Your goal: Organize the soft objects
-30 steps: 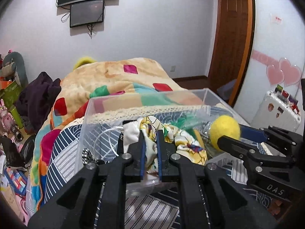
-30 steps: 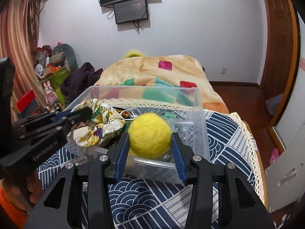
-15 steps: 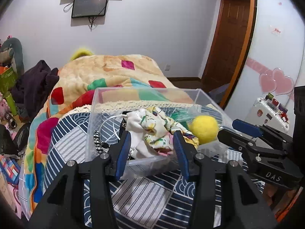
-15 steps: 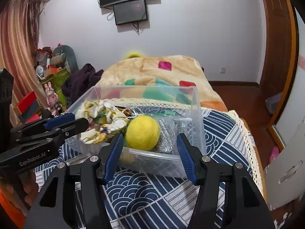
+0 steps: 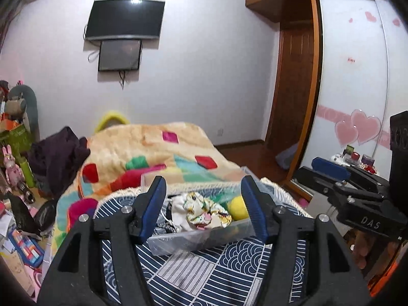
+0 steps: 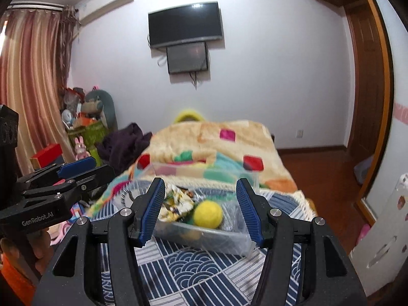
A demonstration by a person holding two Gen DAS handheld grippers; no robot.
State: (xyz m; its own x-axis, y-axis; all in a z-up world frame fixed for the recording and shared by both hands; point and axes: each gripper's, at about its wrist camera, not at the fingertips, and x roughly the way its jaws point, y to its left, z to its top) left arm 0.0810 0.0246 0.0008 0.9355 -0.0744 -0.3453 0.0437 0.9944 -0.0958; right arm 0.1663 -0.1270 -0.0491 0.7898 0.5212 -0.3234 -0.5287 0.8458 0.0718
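Note:
A clear plastic bin [image 5: 193,239] [image 6: 229,239] sits on the bed's blue patterned cover. In it lie a yellow felt ball [image 5: 237,211] [image 6: 207,214] and a floral white-and-yellow cloth [image 5: 204,213] [image 6: 176,204], with other small items partly hidden. My left gripper [image 5: 202,204] is open and empty, held back above the bin's near side. My right gripper [image 6: 200,204] is open and empty, also held back from the bin. Each gripper shows at the edge of the other's view.
A colourful patchwork blanket [image 5: 153,153] covers the bed behind the bin. Dark clothing [image 5: 58,153] and toys pile up at the left. A wooden door [image 5: 290,89] and wardrobe stand at the right. A TV [image 6: 185,23] hangs on the wall.
Both grippers opened, releasing the floral cloth and the yellow ball into the bin, then pulled back and up away from it.

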